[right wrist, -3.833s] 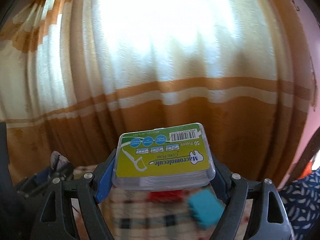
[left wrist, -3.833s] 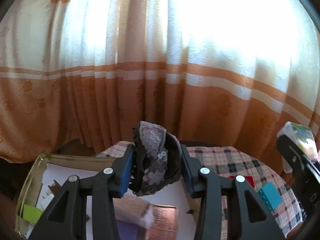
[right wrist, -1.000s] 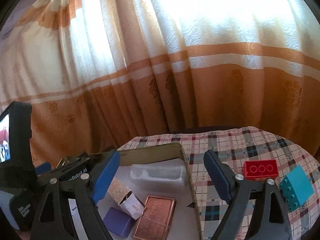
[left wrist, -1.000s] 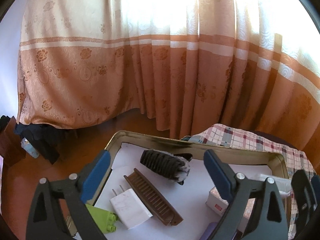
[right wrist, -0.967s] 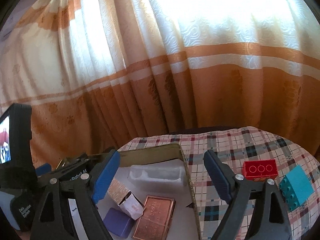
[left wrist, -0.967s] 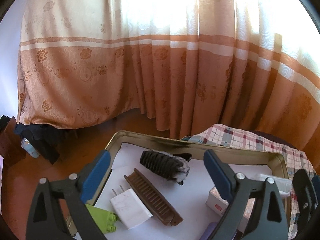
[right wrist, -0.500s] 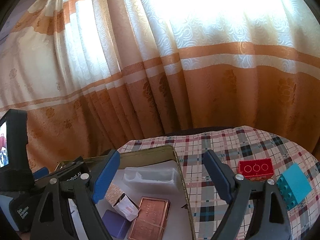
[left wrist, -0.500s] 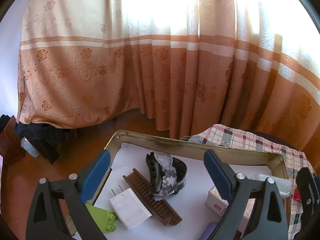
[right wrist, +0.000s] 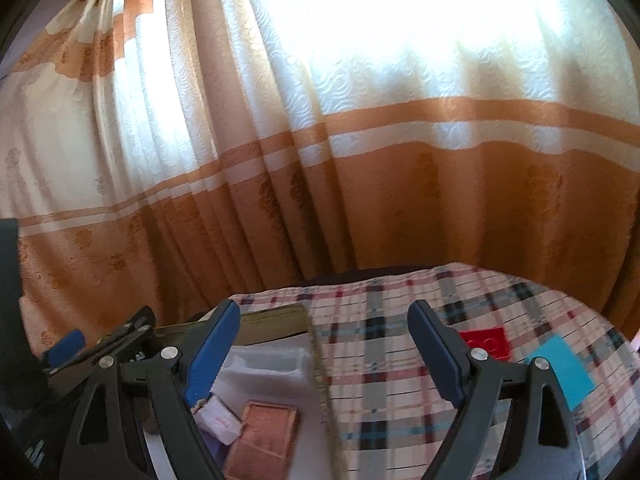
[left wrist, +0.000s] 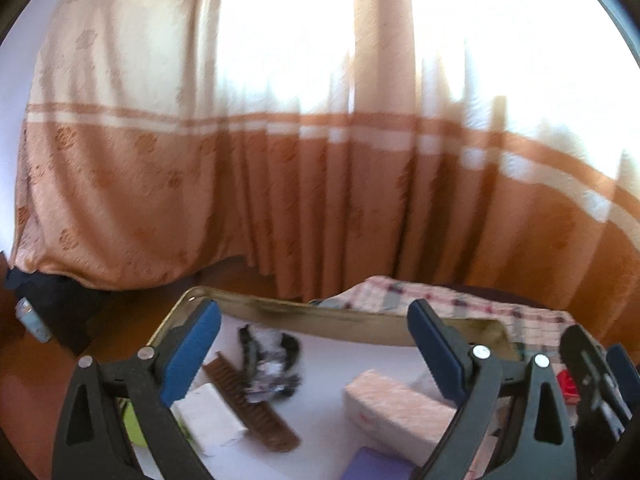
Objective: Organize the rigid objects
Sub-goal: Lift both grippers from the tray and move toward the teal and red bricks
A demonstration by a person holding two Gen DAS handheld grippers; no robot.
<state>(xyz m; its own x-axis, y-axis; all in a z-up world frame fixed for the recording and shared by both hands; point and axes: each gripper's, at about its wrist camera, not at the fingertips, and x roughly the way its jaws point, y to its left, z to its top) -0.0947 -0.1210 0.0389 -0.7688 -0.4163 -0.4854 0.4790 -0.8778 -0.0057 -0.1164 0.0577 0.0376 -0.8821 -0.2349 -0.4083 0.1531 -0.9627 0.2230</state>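
**Both grippers empty above the tray; hair claw lying inside it**

Left gripper (left wrist: 314, 344): jaws spread wide, nothing between the blue pads. It hangs over the metal tray (left wrist: 320, 314), pointing down toward the tray's far wall. The patterned hair claw (left wrist: 270, 362) lies on the tray's white floor, below and between the fingertips but nearer the left finger, clear of both pads. The claw touches or overlaps the far end of the brown comb (left wrist: 250, 406), which runs diagonally toward the camera. White charger block (left wrist: 212, 414) just beside the comb, on its left. Pinkish box (left wrist: 396, 410) lies toward the right finger, well apart from the claw. View is motion-blurred; fine detail of the claw is not readable.

Right gripper (right wrist: 324, 342): jaws also wide apart, holding nothing. It hangs over the tray's right wall, where the tray meets the plaid tablecloth (right wrist: 400, 380). Clear plastic case (right wrist: 268, 366) and copper-coloured box (right wrist: 266, 440) lie in the tray near its left finger. Red brick (right wrist: 486, 342) and teal brick (right wrist: 564, 370) rest on the cloth beyond the right finger, near each other.
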